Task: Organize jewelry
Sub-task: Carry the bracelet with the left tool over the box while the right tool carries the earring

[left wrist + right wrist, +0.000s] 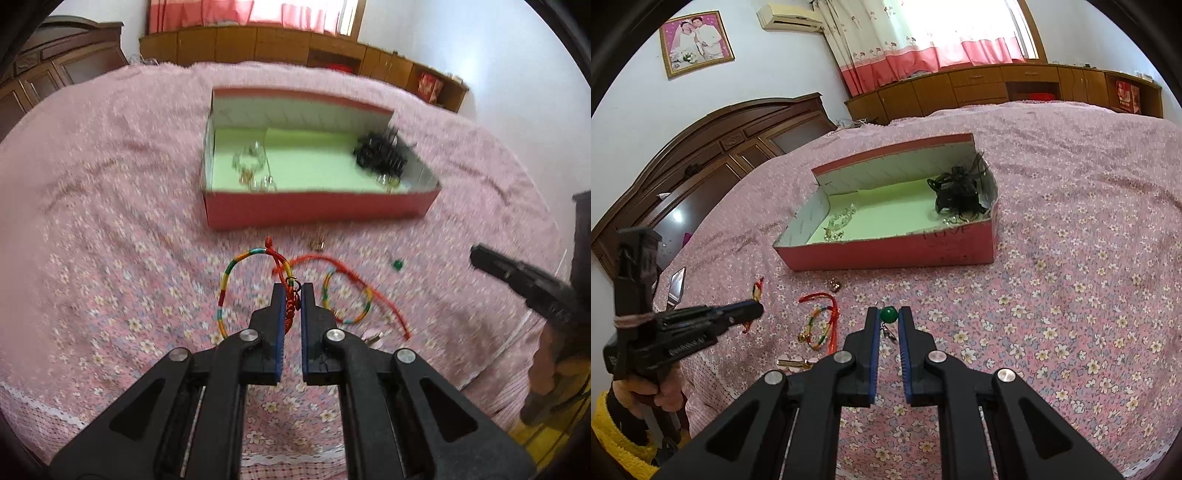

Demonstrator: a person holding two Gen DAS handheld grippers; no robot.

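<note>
The bed (1071, 221) wears soft, matt floral cloth. The box (886, 254) looks like matt cardboard (pale paper lining inside). The bracelet (236, 280) is woven cord. The headboard (713, 155) is glossy dark wood; the bead (888, 314) shines smooth.

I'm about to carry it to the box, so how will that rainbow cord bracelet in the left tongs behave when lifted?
Probably floppy: the rainbow cord bracelet is thin braided cord, pinched at its knot by the left tongs, so its loop should dangle. Likely very light. Its loose red cord trails over the bedspread and may snag.
</note>
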